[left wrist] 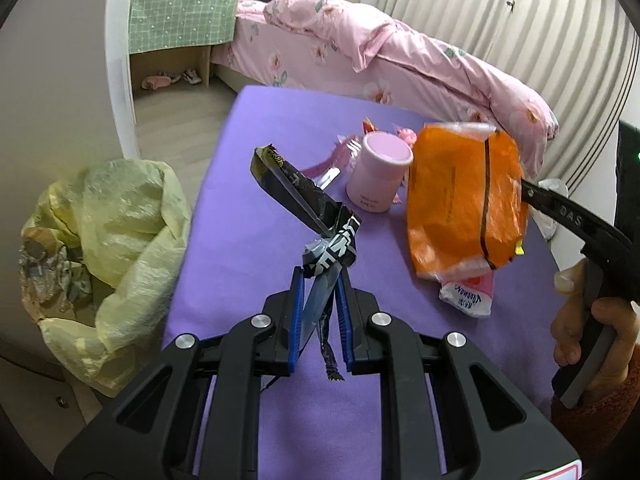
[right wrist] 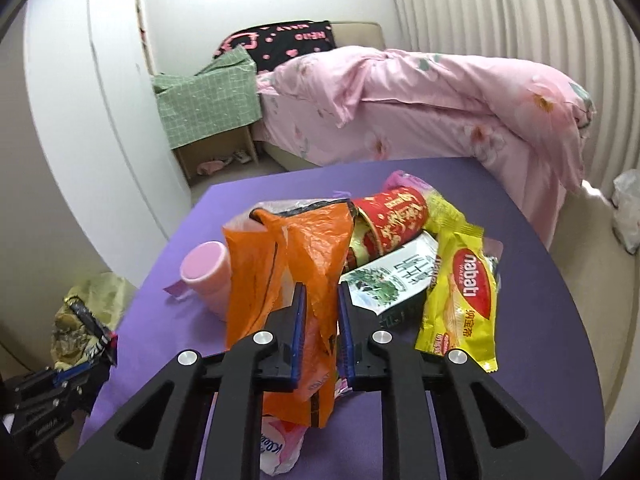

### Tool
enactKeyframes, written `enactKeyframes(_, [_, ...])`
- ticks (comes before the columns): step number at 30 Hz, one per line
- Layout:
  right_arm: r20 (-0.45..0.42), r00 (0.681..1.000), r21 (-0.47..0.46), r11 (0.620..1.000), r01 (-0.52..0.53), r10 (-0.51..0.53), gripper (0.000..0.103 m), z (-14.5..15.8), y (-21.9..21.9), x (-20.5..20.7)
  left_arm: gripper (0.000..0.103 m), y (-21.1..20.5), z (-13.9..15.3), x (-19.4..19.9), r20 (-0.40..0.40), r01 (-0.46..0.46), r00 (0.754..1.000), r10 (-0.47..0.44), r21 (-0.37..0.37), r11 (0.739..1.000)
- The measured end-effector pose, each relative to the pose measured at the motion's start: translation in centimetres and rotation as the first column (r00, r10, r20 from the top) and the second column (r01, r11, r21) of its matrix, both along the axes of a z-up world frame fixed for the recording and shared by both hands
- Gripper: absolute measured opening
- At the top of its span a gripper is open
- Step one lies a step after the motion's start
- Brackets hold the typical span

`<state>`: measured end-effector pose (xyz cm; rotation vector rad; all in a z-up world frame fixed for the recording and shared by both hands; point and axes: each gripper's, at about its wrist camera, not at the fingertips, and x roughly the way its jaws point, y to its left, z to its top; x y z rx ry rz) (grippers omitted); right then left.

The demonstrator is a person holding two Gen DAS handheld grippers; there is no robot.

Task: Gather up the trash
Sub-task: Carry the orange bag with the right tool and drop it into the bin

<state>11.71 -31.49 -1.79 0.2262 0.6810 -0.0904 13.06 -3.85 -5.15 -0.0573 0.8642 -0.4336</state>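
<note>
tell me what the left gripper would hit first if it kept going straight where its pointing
Probably the pink cup on the purple table: it stands just beyond the black wrapper that the left gripper holds. Depth is hard to judge.

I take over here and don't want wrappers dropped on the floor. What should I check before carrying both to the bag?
1. Left gripper shut on the black wrapper: ok.
2. Right gripper shut on the orange wrapper: ok.
3. Yellow trash bag mouth open: ok.
4. Pink cup clear of the orange wrapper: cannot tell.
5. Tissue pack free of the orange wrapper: cannot tell.
</note>
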Motion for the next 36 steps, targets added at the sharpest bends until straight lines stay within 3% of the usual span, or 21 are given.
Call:
enactKeyframes(6, [0.034, 0.997, 0.043, 0.997, -0.065, 0.063, 0.014, 1.5, -0.3, -0.3, 0.015, 1.8, 1.5, -0.3, 0.046, -0.042, 0.998, 0.042, -0.018, 0.999])
enactKeyframes(21, [0.111, 0.979, -0.06, 0.985, -0.163, 0.169, 0.011, 6.7, 2.5, -1.3, 0.015, 4.9, 3.6, -1.5, 0.106, -0.091, 0.99, 0.096, -0.06, 0.994])
enactKeyframes(36, [0.071, 0.933, -0.144, 0.929, -0.341, 0.353, 0.011, 6.4, 10.5, 1.2, 0.015, 11.5, 3.8, -0.9, 0.12, -0.236, 0.963, 0.24, -0.045, 0.971])
